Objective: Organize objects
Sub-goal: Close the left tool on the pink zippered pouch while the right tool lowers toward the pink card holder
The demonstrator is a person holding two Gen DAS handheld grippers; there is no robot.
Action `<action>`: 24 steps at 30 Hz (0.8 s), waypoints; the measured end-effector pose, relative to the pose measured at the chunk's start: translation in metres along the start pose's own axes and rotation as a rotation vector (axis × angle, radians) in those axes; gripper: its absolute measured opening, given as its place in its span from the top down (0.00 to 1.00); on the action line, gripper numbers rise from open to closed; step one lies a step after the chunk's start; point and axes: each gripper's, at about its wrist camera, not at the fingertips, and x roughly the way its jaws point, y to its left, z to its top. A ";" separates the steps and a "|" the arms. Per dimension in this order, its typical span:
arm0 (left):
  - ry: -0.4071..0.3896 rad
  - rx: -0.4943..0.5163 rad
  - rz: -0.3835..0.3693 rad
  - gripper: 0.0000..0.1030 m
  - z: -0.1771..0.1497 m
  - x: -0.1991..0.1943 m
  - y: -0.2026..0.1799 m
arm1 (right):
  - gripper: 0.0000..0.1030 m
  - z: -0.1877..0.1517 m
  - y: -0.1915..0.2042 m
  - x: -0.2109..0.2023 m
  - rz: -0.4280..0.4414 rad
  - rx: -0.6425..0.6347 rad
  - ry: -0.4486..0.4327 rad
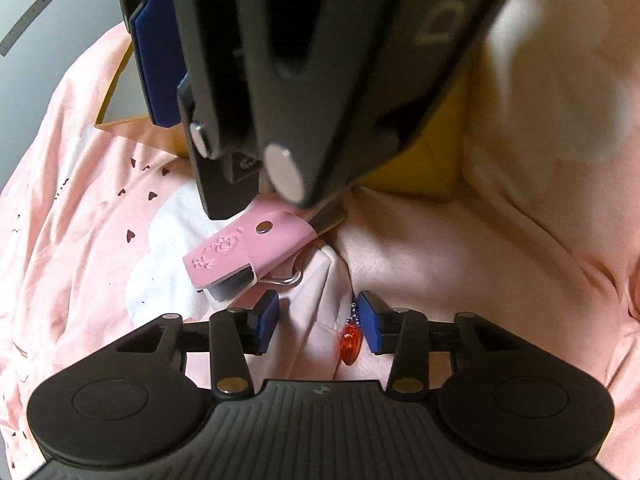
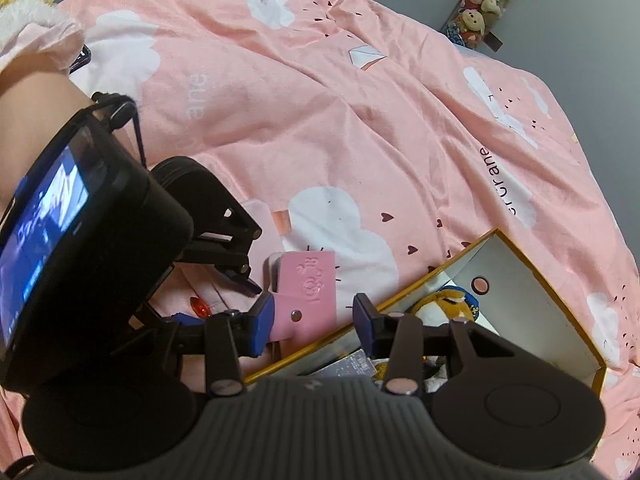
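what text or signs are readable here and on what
"Crane", black, sideways, on the pink cloud-print bedsheet.
"ane", white, upside down, also on the bedsheet.
Embossed flower motif on the pink leather key pouch: no letters readable.
Screen on the left tool's black camera housing: too blurred.
Printed cards inside the yellow-rimmed cardboard box: too small.

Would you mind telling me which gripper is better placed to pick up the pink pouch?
Probably the right gripper: the pink pouch lies between its open fingers. The left gripper sits over bare cloth beside the pouch.
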 end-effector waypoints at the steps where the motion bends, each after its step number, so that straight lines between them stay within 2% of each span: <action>1: -0.004 -0.005 0.002 0.58 0.000 -0.002 0.000 | 0.56 0.000 0.000 0.000 0.001 0.001 0.000; 5: -0.028 -0.069 0.008 0.63 -0.004 -0.016 0.005 | 0.56 0.000 0.000 -0.001 -0.003 -0.003 0.005; 9: -0.060 -0.200 0.002 0.69 -0.014 -0.037 0.017 | 0.57 0.001 0.000 -0.002 -0.002 -0.002 0.010; 10: -0.074 -0.246 -0.001 0.86 -0.018 -0.044 0.022 | 0.57 0.001 0.001 -0.003 -0.002 0.000 0.014; 11: -0.090 -0.307 -0.008 0.96 -0.023 -0.051 0.027 | 0.57 0.002 0.001 -0.004 0.000 0.003 0.015; 12: -0.108 -0.362 -0.012 0.99 -0.027 -0.058 0.031 | 0.57 0.002 0.001 -0.004 0.003 0.005 0.018; 16: -0.162 -0.558 0.000 1.00 -0.042 -0.076 0.054 | 0.61 0.008 0.006 -0.001 0.010 -0.008 0.042; 18: -0.173 -0.612 -0.009 1.00 -0.049 -0.081 0.062 | 0.61 0.013 0.009 0.003 0.011 -0.025 0.056; 20: -0.186 -0.597 -0.026 0.99 -0.052 -0.084 0.065 | 0.61 0.017 0.013 0.007 0.015 -0.045 0.073; 24: -0.147 -0.392 0.030 0.91 -0.041 -0.077 0.040 | 0.61 0.023 0.014 0.012 0.005 -0.059 0.094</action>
